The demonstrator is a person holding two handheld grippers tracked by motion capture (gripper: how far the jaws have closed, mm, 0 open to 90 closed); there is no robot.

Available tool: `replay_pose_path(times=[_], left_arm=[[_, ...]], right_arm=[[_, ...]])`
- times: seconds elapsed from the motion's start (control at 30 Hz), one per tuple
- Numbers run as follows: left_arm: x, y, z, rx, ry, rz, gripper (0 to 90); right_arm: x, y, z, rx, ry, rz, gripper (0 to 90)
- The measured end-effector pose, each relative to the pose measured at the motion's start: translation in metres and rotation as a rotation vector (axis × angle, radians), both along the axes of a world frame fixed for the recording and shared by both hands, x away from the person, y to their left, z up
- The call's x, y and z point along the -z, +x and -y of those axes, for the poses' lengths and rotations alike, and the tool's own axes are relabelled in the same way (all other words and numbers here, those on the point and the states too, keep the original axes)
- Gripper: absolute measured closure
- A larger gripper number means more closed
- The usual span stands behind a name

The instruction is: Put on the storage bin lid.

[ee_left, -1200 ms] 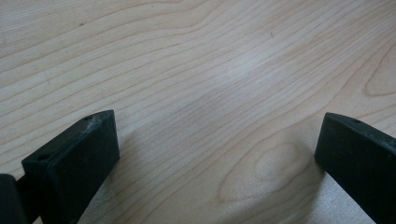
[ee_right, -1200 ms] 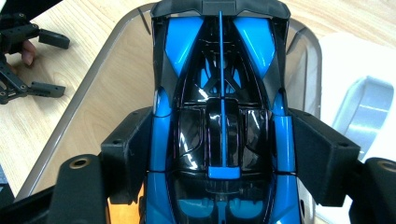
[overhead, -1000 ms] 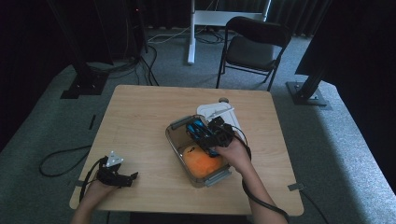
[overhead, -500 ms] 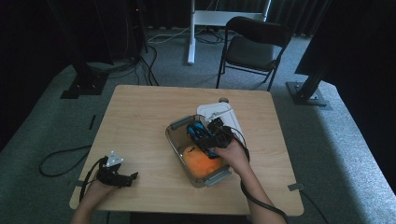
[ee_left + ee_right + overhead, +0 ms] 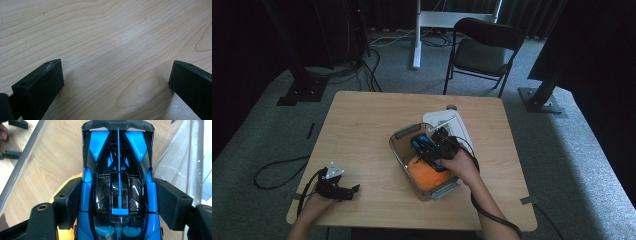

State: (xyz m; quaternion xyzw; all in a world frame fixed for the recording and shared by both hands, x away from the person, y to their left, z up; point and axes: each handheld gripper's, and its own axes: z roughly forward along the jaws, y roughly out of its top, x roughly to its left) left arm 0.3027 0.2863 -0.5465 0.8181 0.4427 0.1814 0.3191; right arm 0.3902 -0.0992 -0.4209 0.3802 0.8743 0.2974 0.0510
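Gripping one toy car (image 5: 119, 195) at frame centre, right gripper (image 5: 435, 150) clamped on its flanks above one clear bin (image 5: 401, 135), car glossy blue and black, left gripper (image 5: 343, 192) lower left, agape, empty.

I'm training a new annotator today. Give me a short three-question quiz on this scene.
1. True or false: the right gripper is shut on the blue toy car.
2. What lies between the left gripper jaws? A) an orange toy B) bare wooden table C) a lid
3. What colour is the soft thing lying in the clear container below the car?

Key: 1 true; 2 B; 3 orange.
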Motion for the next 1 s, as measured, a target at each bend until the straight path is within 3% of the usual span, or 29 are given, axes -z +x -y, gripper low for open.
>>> replay_pose_path(times=[0.27, 0.37, 0.53, 0.77, 1.0], left_arm=[[0.0, 0.0, 0.0, 0.0, 0.0, 0.0, 0.2], [0.0, 0.0, 0.0, -0.001, -0.001, -0.001, 0.2], [0.0, 0.0, 0.0, 0.001, -0.002, 0.0, 0.2], [0.0, 0.0, 0.0, 0.002, -0.001, 0.001, 0.2], [0.0, 0.0, 0.0, 0.001, -0.002, 0.001, 0.2]], right_arm=[[0.001, 0.001, -0.002, -0.001, -0.028, 0.001, 25.6], [-0.002, 0.001, 0.002, 0.007, 0.018, 0.003, 26.5], [-0.003, 0.001, 0.006, -0.003, 0.05, -0.006, 26.3], [-0.016, 0.0, 0.027, 0.034, 0.131, 0.022, 21.7], [-0.025, -0.002, 0.046, 0.078, 0.146, 0.072, 20.6]])
